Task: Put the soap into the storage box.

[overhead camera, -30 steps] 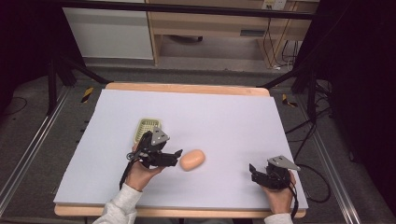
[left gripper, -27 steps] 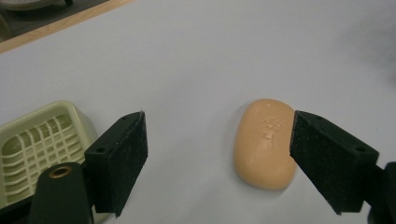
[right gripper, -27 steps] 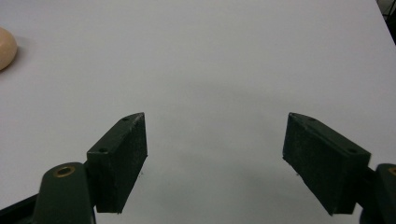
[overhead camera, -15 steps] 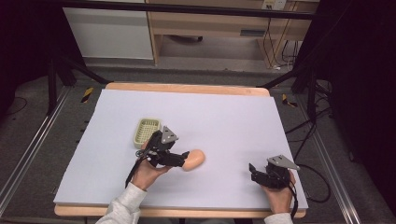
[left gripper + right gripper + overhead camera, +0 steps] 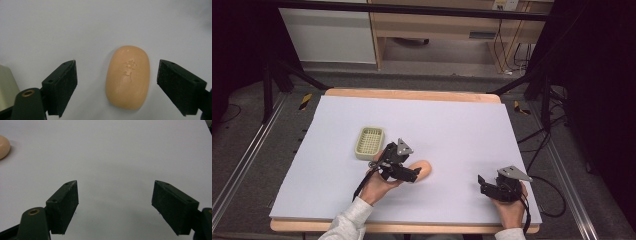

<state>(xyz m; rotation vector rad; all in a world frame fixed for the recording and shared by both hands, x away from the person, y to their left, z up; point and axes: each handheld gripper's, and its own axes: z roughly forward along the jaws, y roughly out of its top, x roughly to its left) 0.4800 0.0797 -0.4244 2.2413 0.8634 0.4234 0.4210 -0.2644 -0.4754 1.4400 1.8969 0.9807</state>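
Nearest to the person, the right tongs (image 5: 486, 185) rest low on the desk (image 5: 452, 125), jaws wide apart w/ nothing between them. A bit farther in, the left tongs (image 5: 416, 174) are down at the peach-colored soap bar (image 5: 128, 77); the jaws have just been opening and stand apart on both sides of the bar, not touching it. The soap lies flat near the desk middle. Behind the left hand sits a small pale green basket (image 5: 369, 142).
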